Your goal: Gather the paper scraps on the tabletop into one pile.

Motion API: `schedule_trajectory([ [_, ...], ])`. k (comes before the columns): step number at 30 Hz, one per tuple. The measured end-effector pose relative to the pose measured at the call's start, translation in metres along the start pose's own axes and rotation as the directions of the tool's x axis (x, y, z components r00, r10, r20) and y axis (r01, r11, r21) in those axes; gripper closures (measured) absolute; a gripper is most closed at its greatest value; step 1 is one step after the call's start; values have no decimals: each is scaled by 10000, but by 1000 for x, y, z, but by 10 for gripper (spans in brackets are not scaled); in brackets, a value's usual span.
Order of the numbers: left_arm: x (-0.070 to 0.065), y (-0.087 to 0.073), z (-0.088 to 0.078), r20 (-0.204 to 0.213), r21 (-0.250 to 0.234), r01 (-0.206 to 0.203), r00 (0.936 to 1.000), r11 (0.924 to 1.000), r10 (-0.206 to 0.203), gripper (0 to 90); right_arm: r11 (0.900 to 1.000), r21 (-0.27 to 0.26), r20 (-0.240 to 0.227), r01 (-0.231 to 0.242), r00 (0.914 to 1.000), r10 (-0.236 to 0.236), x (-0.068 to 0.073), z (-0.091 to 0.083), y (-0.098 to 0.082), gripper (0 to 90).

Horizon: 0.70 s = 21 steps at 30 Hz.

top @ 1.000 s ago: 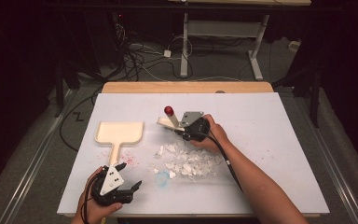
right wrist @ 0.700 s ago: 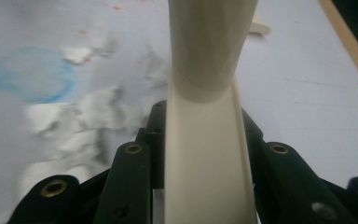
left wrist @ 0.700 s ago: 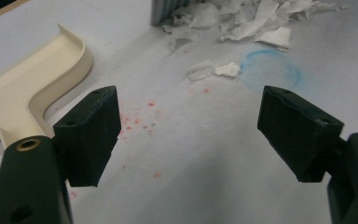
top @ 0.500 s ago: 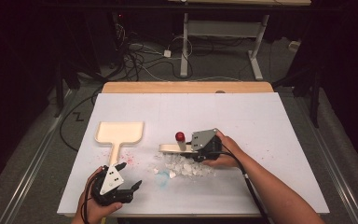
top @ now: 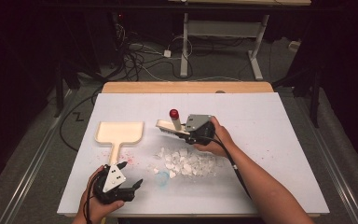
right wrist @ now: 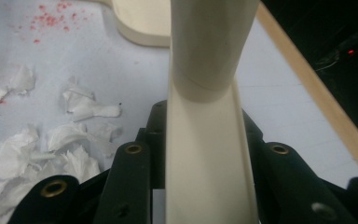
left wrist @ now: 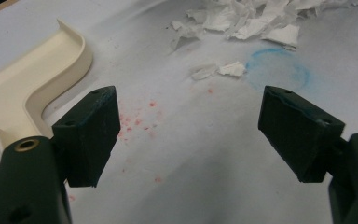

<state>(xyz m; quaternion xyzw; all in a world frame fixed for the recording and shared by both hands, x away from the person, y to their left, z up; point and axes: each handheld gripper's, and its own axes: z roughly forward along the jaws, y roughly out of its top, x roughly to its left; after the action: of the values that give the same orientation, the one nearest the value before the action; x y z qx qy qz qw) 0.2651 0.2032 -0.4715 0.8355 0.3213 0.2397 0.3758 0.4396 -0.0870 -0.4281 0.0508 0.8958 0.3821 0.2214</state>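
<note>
High view: the right gripper (top: pixel 186 130) sits just past the table's centre, its jaws clamped on the cream handle of a hand brush (top: pixel 171 127) whose red-tipped end stands up at 12 o'clock of the grip. Against half a second ago, the brush head has swung from lying flat beside the scraps to pointing toward 10 o'clock, clear of them, and against a second ago the hand has ended close to where it began. The pile of torn white paper scraps (top: pixel 184 161) lies at 6 o'clock of that gripper, apart from the bristles. The cream dustpan (top: pixel 120 132) rests at 9 o'clock of the brush, unmoved, its handle running toward the left gripper (top: pixel 121 189), which has stayed near the table's front edge with its jaws spread and nothing in them. The white table (top: pixel 270 126) has broad bare room at 3 o'clock of the pile and toward the far edge.

Left gripper view: the two black pads (left wrist: pixel 91 133) stand wide apart over bare tabletop. The dustpan's rim (left wrist: pixel 51 70) curves at 10 o'clock, scraps (left wrist: pixel 251 21) lie at 1 o'clock, and a faint blue ring (left wrist: pixel 279 70) is just nearer.

Right gripper view: the brush handle (right wrist: pixel 207 140) rises straight up between the closed jaws. Scraps (right wrist: pixel 37 144) spread at 9 o'clock, and the table's wooden edge (right wrist: pixel 317 88) runs at 2 o'clock.
</note>
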Motion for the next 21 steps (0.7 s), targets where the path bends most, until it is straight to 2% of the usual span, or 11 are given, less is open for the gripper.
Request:
schedule_trajectory([
  [3, 1, -1, 1, -123, 127, 48, 9999, 9999, -46, 201, 9996, 259, -329, 81, 9994, -72, 3, 13, 2, 686],
  [5, 1, -1, 1, -133, 149, 57, 9999, 9999, -55, 201, 9998, 147, -509, 115, 9986, -107, 5, 16, 2, 686],
  [6, 2, -1, 0, -137, 141, 63, 9999, 9999, -61, 201, 9997, 136, -895, 198, 9958, -185, 10, 20, 5, 686],
  [8, 2, -2, -1, -126, 114, 96, 9999, 9999, -94, 201, 9984, 230, -1158, 507, 9921, -477, 14, 20, 7, 685],
  [11, 2, -2, -1, -142, 119, 86, 9999, 9999, -84, 201, 9959, 61, -1836, 899, 9791, -872, 20, 13, 7, 685],
  [12, 2, -2, -2, -137, 118, 91, 9999, 9999, -90, 201, 9957, -94, -2231, 924, 9704, -921, 22, 7, 6, 686],
  [13, 2, -2, -2, -159, 128, 96, 9998, 9999, -94, 201, 9953, -192, -2330, 947, 9677, -965, 24, 3, 6, 686],
  [14, 2, -2, -1, -201, 153, 90, 9998, 9998, -87, 201, 9920, -339, -2603, 1213, 9573, -1260, 27, -2, 6, 686],
  [16, 2, -2, 0, -381, 254, 145, 9992, 9996, -135, 201, 9887, -470, -2855, 1424, 9466, -1499, 30, -10, 4, 686],
  [18, 3, -1, 0, -367, 235, 184, 9992, 9996, -175, 201, 9860, -426, -2933, 1609, 9414, -1663, 32, -15, 1, 686],
  [21, 2, -1, -1, -321, 199, 122, 9994, 9997, -116, 201, 9870, -446, -3016, 1546, 9398, -1608, 32, -21, -2, 686],
])
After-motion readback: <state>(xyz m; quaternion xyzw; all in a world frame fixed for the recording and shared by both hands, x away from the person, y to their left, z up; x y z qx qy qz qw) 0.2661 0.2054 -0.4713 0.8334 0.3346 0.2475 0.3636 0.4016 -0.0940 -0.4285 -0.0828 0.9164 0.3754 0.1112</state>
